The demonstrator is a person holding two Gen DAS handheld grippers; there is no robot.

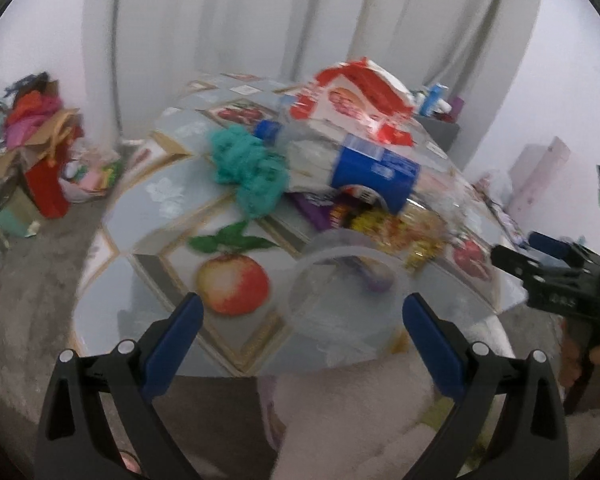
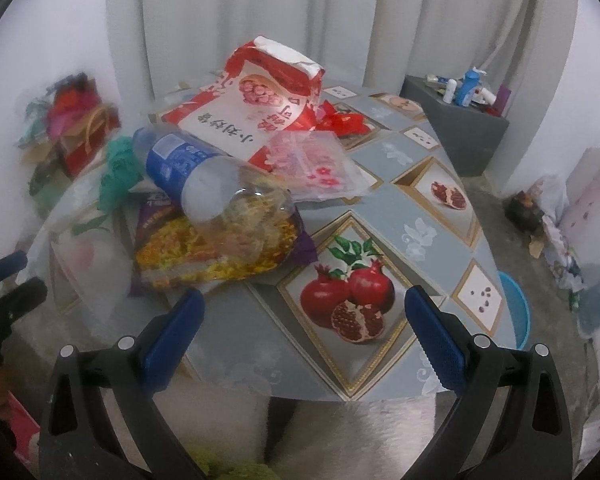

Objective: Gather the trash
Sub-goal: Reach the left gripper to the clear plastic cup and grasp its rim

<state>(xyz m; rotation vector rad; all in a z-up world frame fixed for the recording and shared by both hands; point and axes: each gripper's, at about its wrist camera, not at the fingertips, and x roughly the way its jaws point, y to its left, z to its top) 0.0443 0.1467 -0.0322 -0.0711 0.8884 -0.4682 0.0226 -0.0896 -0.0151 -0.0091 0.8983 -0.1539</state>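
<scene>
A: Both claws released, nothing held. Left claw faces the clear plastic cup at the worktop edge; right claw hovers over bare worktop, beside the snack bag.

B: Risk?

A: Cup's thin & near the edge, so a nudge prob tips it to the floor. Bottle lies on the pile w/ the red carton; pulling the bag from under it could roll it off. Left view's blurry, so cup contact's hard to judge.

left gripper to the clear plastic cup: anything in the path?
Nothing visible. The left gripper is open, and the clear plastic cup lies on its side on the table just ahead of its fingertips, between their lines.
</scene>
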